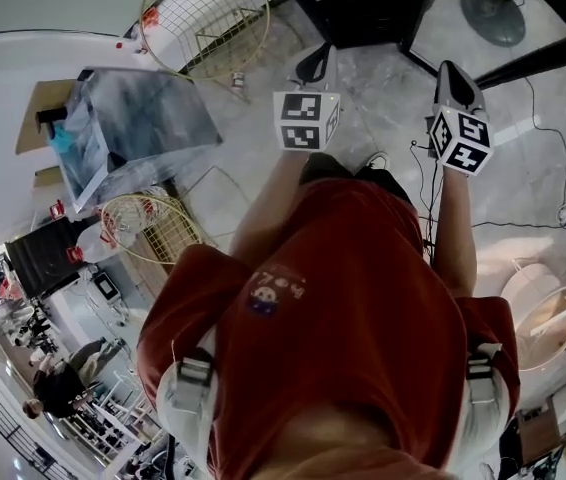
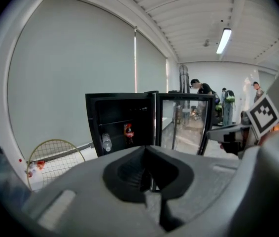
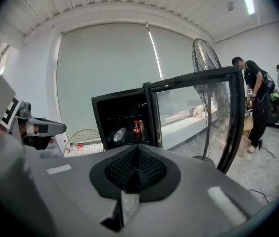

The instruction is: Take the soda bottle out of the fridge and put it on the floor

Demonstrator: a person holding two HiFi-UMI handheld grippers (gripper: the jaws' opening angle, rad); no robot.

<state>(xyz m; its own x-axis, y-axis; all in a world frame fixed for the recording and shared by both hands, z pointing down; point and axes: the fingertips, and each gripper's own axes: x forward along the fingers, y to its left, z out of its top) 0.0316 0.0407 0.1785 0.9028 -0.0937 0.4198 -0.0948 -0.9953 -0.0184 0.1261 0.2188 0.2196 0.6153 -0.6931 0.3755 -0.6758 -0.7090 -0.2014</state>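
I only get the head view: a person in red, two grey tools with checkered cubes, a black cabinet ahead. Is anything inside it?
Observer: Yes. The right gripper view shows the fridge open, a red-labelled soda bottle upright on its shelf.
Operator: Anything else in there?
Observer: A clear water bottle sits tilted just left of it.
Operator: Are the tools holding something?
Observer: No. The left gripper and right gripper both have jaws shut, with nothing between them.
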